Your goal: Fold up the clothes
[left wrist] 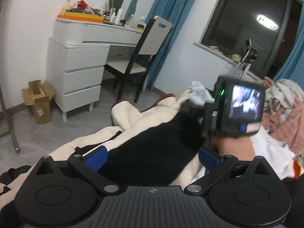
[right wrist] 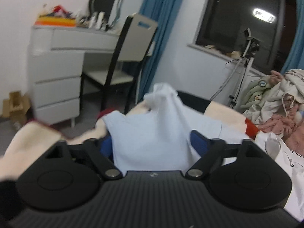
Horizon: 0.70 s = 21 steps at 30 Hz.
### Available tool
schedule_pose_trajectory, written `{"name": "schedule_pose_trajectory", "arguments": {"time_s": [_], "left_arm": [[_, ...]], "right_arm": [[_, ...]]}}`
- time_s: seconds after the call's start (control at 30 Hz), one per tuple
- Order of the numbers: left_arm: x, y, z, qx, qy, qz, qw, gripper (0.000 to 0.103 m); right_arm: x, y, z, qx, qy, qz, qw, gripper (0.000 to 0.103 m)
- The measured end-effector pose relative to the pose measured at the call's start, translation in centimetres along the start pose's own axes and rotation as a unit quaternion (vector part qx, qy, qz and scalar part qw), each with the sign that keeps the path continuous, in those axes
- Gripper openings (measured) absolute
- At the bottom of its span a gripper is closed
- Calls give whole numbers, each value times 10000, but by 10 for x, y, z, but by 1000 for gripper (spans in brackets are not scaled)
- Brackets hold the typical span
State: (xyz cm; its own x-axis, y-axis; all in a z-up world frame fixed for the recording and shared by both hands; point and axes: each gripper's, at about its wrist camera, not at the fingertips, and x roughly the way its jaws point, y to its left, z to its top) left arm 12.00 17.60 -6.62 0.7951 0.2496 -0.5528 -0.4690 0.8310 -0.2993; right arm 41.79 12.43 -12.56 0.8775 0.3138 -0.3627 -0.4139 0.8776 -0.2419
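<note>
A cream blanket (left wrist: 144, 119) with a red edge covered the surface below both grippers, and a heap of unfolded laundry (right wrist: 275, 104) lay to the right, pink and pale green pieces among it. Behind stood a white dressing table (left wrist: 79, 57) with a chair (left wrist: 136, 57) pushed beside it, blue curtains (left wrist: 167, 19) and a dark window (left wrist: 247, 19).

A black garment (left wrist: 157, 146) stretched across the blanket between the fingers of the left gripper (left wrist: 153, 158). Its jaws stood wide apart, the blue pads (left wrist: 96, 158) on either side of the cloth without pinching it.

A pale blue garment (right wrist: 152, 133) rose bunched in front of the right gripper (right wrist: 152, 144). Those jaws were also spread wide, the cloth lying loosely between them; whether either pad pressed it could not be told through the blur.
</note>
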Motion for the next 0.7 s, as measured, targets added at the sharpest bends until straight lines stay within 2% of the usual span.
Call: {"name": "schedule_pose_trajectory", "arguments": {"time_s": [0.03,0.07,0.13,0.17,0.23,0.3,0.37,0.43,0.6,0.7], "left_arm": [[2,-1,0,-1,40,14,10000,103],[4,-2,0,13,48,19,10000,103],[5,-7,-1,102,-1,46,9999,103],[4,-10,-3,164,-17,60,9998,103],[4,-14,-5,272,1,29,9996,103],[5,-18,-8,345,50,-110,9993,103],[-1,-25,-11,502,-64,-149,9986,103],[-8,-32,-14,670,-203,-154,9974,103],[-19,-47,-21,992,-487,-168,9937,102],[-20,-58,-28,1202,-540,-229,9910,102]], "right_arm": [[3,-4,3,107,4,-85,9999,65],[7,-9,5,228,36,-177,9996,52],[16,-23,7,379,317,-277,9984,17],[16,-30,9,474,404,-260,9977,12],[9,-47,13,664,384,-138,9970,12],[-10,-64,20,713,108,-51,9974,11],[-30,-88,21,767,-168,-230,9966,10],[-47,-125,9,1143,-332,-563,9913,10],[-91,-218,-22,2067,-739,-1386,9657,10],[-94,-267,-66,2615,-422,-1803,9473,11]]}}
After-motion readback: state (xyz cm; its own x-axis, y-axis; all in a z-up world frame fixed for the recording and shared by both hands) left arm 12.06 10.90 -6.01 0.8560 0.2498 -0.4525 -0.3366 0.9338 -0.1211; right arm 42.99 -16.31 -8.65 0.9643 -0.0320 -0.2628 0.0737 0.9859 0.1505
